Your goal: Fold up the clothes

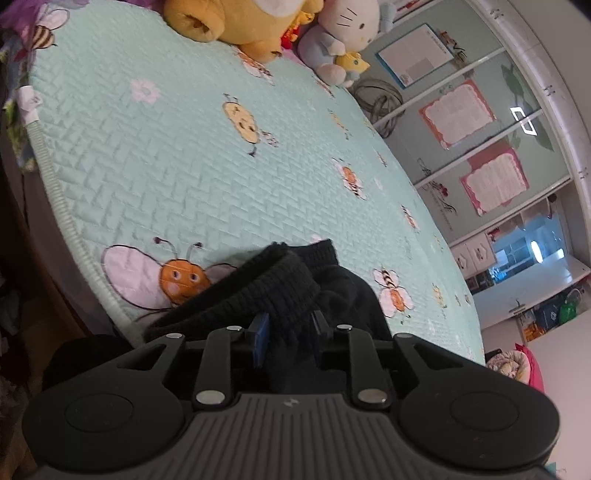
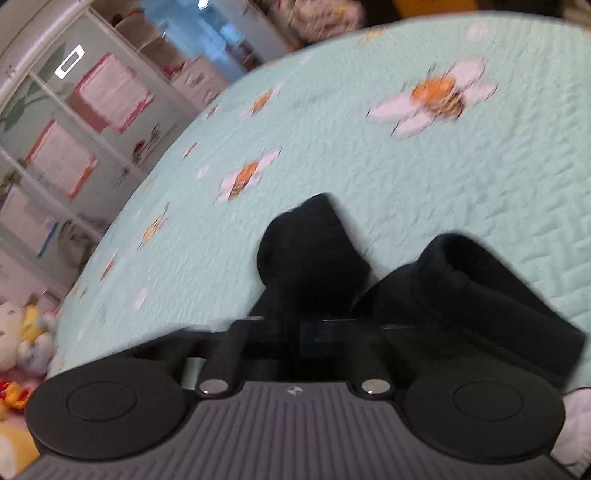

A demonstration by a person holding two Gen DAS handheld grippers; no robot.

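Nearest your left-wrist lens, the left gripper has its blue pads standing a little apart with the ribbed cuff of the black knit garment bunched between them; the cloth fills the gap, so you look to have hold of it, though the fabric hides the pad faces. The cuff's lower part is cut off behind the gripper body.

In your right-wrist view everything is smeared by motion. The right gripper is drawn in to nearly nothing, and black cloth rises straight from its tips, probably pinched there; the pads themselves cannot be made out. A second dark fold lies just beside it, to the right.

The garment rests at the near edge of the mint quilted bedspread printed with bees. Both grippers point downward onto it.

Farther off, a yellow plush toy and a white cat plush sit at the far end of the bed, with coiled cable next to them, well apart from the garment. Beyond stands a glass-fronted cabinet with pink-bordered sheets.
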